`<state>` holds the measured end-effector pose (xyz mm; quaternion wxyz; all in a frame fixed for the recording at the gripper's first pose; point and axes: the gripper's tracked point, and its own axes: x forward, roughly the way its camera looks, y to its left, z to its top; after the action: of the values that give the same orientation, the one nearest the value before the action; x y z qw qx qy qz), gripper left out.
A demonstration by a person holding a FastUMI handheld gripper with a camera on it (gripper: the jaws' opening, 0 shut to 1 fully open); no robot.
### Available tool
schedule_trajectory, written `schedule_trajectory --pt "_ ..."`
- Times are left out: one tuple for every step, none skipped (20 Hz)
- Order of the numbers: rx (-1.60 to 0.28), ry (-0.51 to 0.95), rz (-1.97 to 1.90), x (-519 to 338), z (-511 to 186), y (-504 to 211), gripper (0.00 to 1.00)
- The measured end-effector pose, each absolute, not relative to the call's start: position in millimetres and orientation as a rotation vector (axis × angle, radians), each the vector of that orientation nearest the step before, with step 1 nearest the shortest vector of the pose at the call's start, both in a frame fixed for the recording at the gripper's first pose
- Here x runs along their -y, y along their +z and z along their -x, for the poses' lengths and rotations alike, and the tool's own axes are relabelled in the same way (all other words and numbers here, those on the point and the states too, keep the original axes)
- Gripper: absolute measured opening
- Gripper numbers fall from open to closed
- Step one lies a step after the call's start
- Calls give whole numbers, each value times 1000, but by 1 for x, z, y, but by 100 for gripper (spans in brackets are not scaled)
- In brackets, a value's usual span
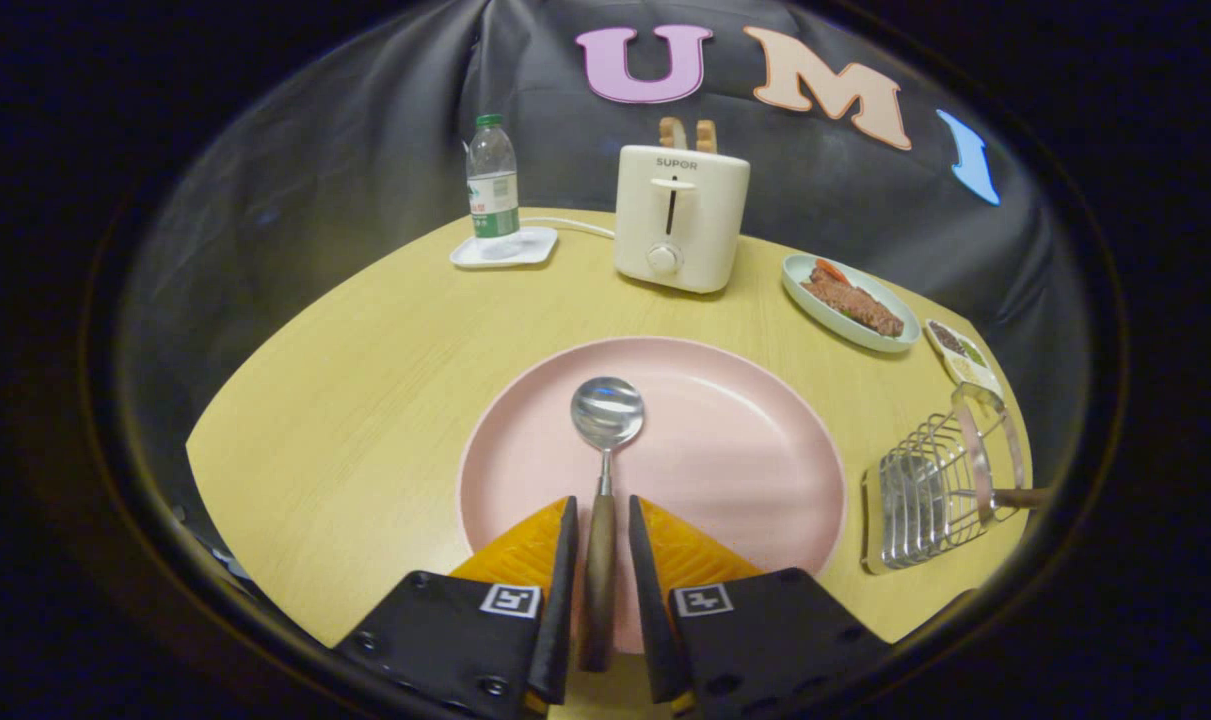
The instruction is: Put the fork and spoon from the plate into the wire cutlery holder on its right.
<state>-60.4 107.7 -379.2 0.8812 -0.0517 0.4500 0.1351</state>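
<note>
The spoon [602,470] is lying on the pink plate [745,450], its wooden handle running back between the fingers [563,560], which are standing slightly apart on either side of it; whether they are pressing it I cannot tell. To the right, the wire cutlery holder [930,495] is sitting on the worktop [365,380], a wooden handle poking out of it.

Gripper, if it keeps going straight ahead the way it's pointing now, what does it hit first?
The gripper already straddles the spoon handle on the pink plate. Straight on, its fingers would slide along to the spoon's bowl first; beyond that, probably the toaster, though depth is unclear.
</note>
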Motion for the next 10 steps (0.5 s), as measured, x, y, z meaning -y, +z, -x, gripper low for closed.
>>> schedule_trajectory --pt "-947 282 103 -108 61 -380 29" --pt "-963 290 96 -110 64 -381 22" --pt "-953 278 102 -105 65 -373 20" --pt "-960 275 115 -107 64 -378 18" --pt "-953 282 134 -103 62 -378 16" --pt "-961 289 159 -101 64 -376 13" --pt "-970 306 171 -103 66 -376 9" --pt "-974 317 176 -103 67 -373 9" --pt "-983 325 184 -99 68 -370 9" --pt "-988 327 188 -96 68 -364 9"
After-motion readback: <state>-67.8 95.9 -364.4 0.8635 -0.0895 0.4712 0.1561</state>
